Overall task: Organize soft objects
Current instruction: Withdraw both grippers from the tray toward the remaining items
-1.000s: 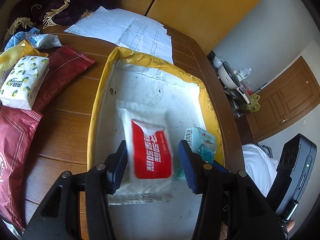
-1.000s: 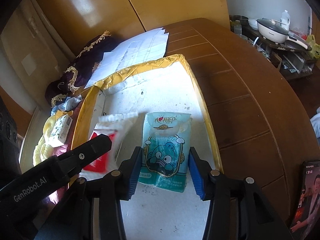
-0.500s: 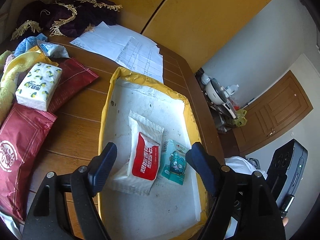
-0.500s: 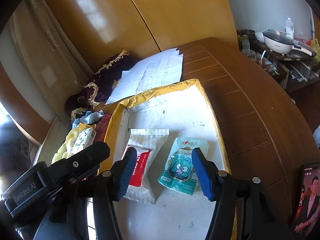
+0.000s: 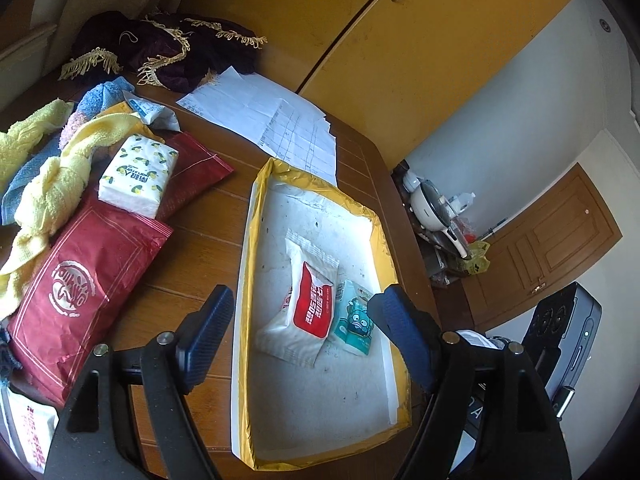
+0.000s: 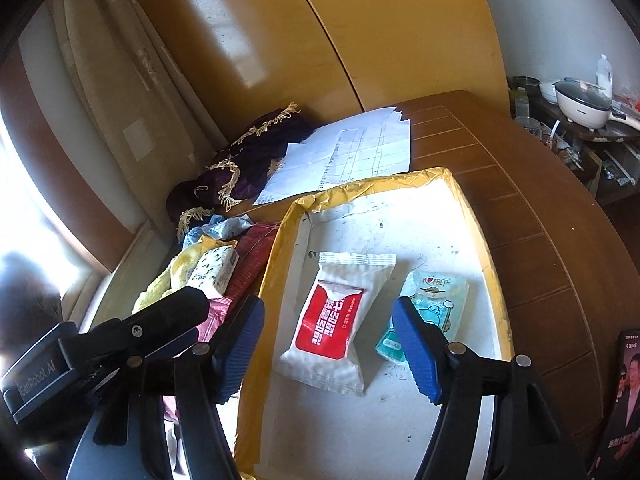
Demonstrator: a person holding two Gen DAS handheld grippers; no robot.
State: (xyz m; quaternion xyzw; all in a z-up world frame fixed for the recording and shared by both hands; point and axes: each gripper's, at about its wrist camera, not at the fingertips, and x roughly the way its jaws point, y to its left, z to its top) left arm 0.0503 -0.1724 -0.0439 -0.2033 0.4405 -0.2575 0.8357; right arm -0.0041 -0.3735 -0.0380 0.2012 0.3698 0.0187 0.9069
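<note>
Yellow-rimmed tray (image 5: pixel 256 216): red-label wipes pack (image 5: pixel 308 308) and teal tissue pack (image 5: pixel 354 322) side by side near its right edge. Left gripper (image 5: pixel 300 332), right gripper (image 6: pixel 328 344): jaws wide, empty, above tray. Next, likely: fetch lemon-print tissue pack (image 5: pixel 138 176) from desk's left pile.

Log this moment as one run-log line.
left gripper: open, empty | right gripper: open, empty | red-label wipes pack and blue tissue pack: side by side in tray | pile: unsorted

From my feed, yellow cupboard doors (image 6: pixel 360 40) stand at twelve o'clock, bright window (image 6: pixel 24 216) at nine, brown door (image 5: pixel 560 248) at three.
</note>
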